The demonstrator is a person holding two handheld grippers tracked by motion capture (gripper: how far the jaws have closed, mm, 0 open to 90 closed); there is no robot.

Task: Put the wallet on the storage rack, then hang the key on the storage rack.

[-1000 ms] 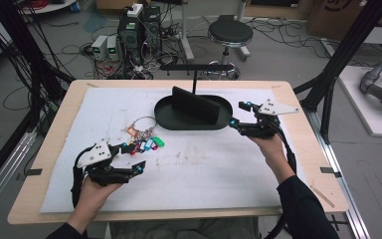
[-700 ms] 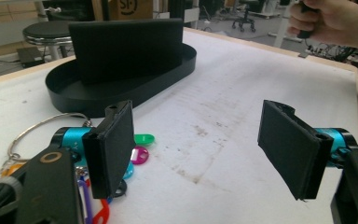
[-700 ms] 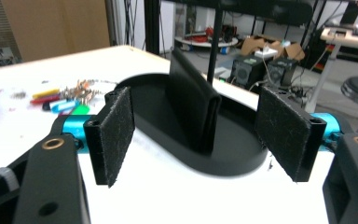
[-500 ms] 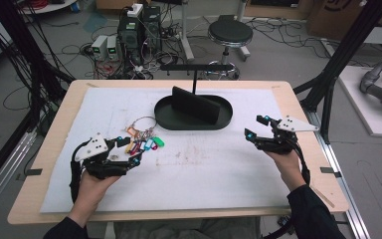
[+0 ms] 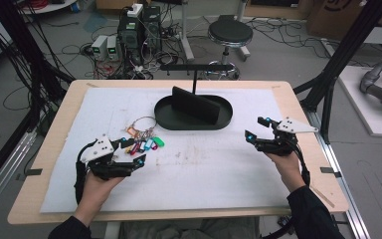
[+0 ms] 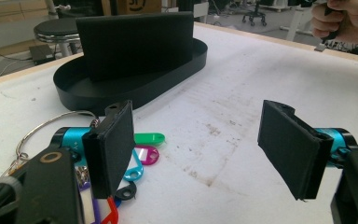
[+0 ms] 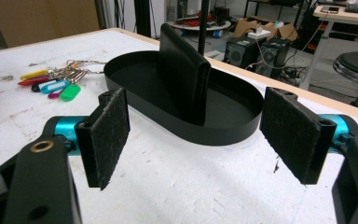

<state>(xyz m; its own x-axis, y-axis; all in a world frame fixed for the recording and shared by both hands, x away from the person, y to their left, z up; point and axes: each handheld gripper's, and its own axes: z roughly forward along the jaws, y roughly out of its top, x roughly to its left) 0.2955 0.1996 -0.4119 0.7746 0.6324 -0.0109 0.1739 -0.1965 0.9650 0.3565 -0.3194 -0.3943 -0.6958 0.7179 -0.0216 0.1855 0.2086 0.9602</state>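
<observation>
A key ring with several coloured tags (image 5: pixel 144 139) lies on the white mat, left of centre. My left gripper (image 5: pixel 135 151) stands open just in front of it. In the left gripper view the tags (image 6: pixel 142 154) sit beside and under the left-hand jaw, with nothing between the pads of that gripper (image 6: pixel 205 149). A black oval tray (image 5: pixel 166 119) holds an upright folded black piece (image 5: pixel 194 105). My right gripper (image 5: pixel 254 128) hovers open to the right of the tray. Its jaws have just been opening, and that gripper (image 7: pixel 205 135) holds nothing as it faces the tray (image 7: pixel 223 130).
A black T-shaped stand (image 5: pixel 195 67) rises behind the tray. The white mat (image 5: pixel 204 169) covers most of the wooden table (image 5: pixel 303 119). Beyond the table's far edge are a stool (image 5: pixel 230 32), computer boxes and cables. The other hand (image 6: pixel 349 18) shows far off in the left gripper view.
My right gripper has drawn back from the tray's right end, to the right and towards the person, and its jaws have spread. The left gripper has stayed by the keys.
</observation>
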